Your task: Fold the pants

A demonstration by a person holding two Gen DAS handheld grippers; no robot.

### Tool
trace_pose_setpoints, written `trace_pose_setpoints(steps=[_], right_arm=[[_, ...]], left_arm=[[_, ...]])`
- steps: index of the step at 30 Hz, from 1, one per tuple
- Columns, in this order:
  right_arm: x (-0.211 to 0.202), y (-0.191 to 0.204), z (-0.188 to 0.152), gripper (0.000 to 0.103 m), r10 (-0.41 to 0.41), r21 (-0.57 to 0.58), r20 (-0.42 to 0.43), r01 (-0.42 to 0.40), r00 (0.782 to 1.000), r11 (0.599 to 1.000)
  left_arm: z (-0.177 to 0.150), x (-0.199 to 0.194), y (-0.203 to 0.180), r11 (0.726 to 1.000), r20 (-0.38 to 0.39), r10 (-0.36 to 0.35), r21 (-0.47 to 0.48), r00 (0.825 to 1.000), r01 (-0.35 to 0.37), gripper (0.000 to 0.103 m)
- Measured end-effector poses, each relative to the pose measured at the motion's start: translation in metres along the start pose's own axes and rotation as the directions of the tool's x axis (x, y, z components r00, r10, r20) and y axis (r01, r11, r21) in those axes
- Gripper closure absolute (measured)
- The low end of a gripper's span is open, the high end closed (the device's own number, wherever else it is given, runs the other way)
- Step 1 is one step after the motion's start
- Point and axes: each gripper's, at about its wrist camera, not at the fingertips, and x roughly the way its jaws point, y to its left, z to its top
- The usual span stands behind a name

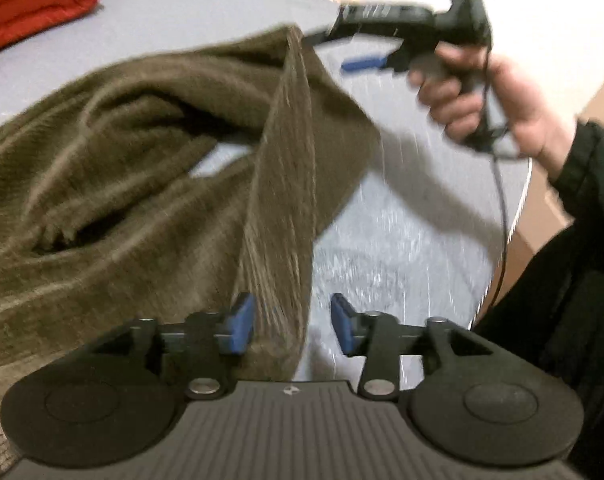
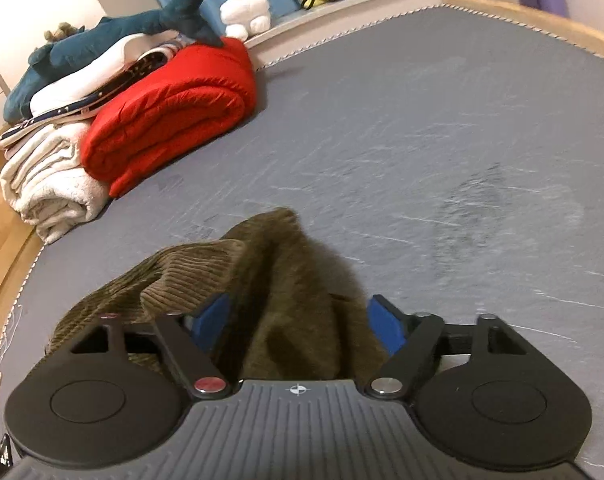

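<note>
- The bed (image 2: 422,120), a bare grey mattress, fills both views.
- The pants (image 1: 122,168), olive corduroy, lie bunched across the left and centre of the left wrist view, partly lifted off the mattress. In the right wrist view they heap at lower centre.
- A red blanket (image 2: 174,108) sits rolled at the upper left of the right wrist view, well apart from the pants.
- The left gripper (image 1: 293,322) stands released: a strip of cloth runs up between its jaws, touching the left pad only.
- The right gripper (image 2: 302,320) has a thick wad of cloth between its jaws. I cannot tell whether it is clenched; the cloth hides the contact.
- Risk: the left jaws do not pinch, so the strip may slide out when lifted and the leg would drop crumpled.
- Risk: the right wad looks to be several layers, so pulling may drag the heap instead of spreading one edge.
</note>
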Motion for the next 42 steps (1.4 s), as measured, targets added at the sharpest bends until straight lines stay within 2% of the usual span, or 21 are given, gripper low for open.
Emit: trace_pose_setpoints(steps=[3,7,10,12,15,17,21,28,29,30,34,37,38,40,41,42], right_arm=[[0.023,0.017,-0.001,0.016,-0.001,-0.02,-0.036,0.0,0.999,1.0],[0.049,0.029,-0.007,0.015,-0.055,-0.06,-0.083,0.05,0.995,0.997],[0.056,0.03,-0.01,0.027,-0.102,-0.079,-0.107,0.093,0.989,0.992],[0.055,0.027,-0.01,0.041,-0.113,-0.08,-0.107,0.105,0.988,0.991],[0.045,0.021,-0.009,0.058,-0.093,-0.068,-0.111,0.086,0.989,0.994],[0.034,0.022,-0.008,0.066,-0.076,-0.073,-0.109,0.069,0.991,0.995],[0.01,0.03,-0.007,0.078,-0.041,-0.121,-0.109,0.028,0.993,0.992],[-0.047,0.036,-0.013,0.086,0.05,-0.22,-0.162,-0.086,0.986,0.972],[-0.055,0.036,-0.015,0.09,0.058,-0.234,-0.168,-0.097,0.984,0.967],[-0.064,0.033,-0.017,0.1,0.064,-0.246,-0.174,-0.107,0.983,0.963],[-0.086,0.011,-0.023,0.103,0.04,-0.255,-0.196,-0.091,0.98,0.963],[-0.087,-0.006,-0.034,0.103,0.001,-0.255,-0.228,-0.061,0.974,0.965],[-0.085,-0.011,-0.037,0.098,-0.015,-0.255,-0.225,-0.044,0.974,0.966],[-0.081,-0.019,-0.039,0.097,-0.043,-0.248,-0.206,-0.01,0.978,0.969],[-0.079,-0.02,-0.04,0.088,-0.047,-0.238,-0.19,0.0,0.981,0.971],[-0.077,-0.021,-0.04,0.073,-0.043,-0.224,-0.177,0.002,0.983,0.975]], left_arm=[[0.003,-0.004,0.003,0.999,0.026,0.018,-0.03,0.999,-0.017,0.045],[0.007,-0.003,0.012,0.997,0.03,0.048,-0.056,0.998,-0.047,0.045],[0.012,-0.005,0.018,0.994,0.039,0.074,-0.079,0.997,-0.07,0.045],[0.015,-0.008,0.023,0.992,0.052,0.088,-0.101,0.995,-0.082,0.045],[0.018,-0.013,0.03,0.985,0.07,0.114,-0.135,0.991,-0.103,0.044],[0.02,-0.016,0.035,0.98,0.081,0.131,-0.162,0.988,-0.116,0.043],[0.023,-0.023,0.043,0.966,0.098,0.156,-0.221,0.983,-0.131,0.043],[0.025,-0.035,0.048,0.951,0.119,0.178,-0.276,0.977,-0.14,0.043],[0.025,-0.037,0.048,0.95,0.122,0.182,-0.28,0.976,-0.142,0.043],[0.025,-0.038,0.048,0.947,0.125,0.186,-0.285,0.975,-0.144,0.043],[0.026,-0.04,0.048,0.941,0.13,0.197,-0.303,0.972,-0.15,0.043],[0.027,-0.04,0.048,0.935,0.128,0.211,-0.314,0.969,-0.162,0.043],[0.028,-0.039,0.049,0.932,0.127,0.217,-0.321,0.968,-0.167,0.043],[0.028,-0.039,0.05,0.926,0.126,0.228,-0.334,0.966,-0.175,0.043],[0.028,-0.039,0.051,0.923,0.126,0.233,-0.34,0.964,-0.178,0.043],[0.027,-0.039,0.053,0.921,0.125,0.237,-0.346,0.963,-0.182,0.043]])
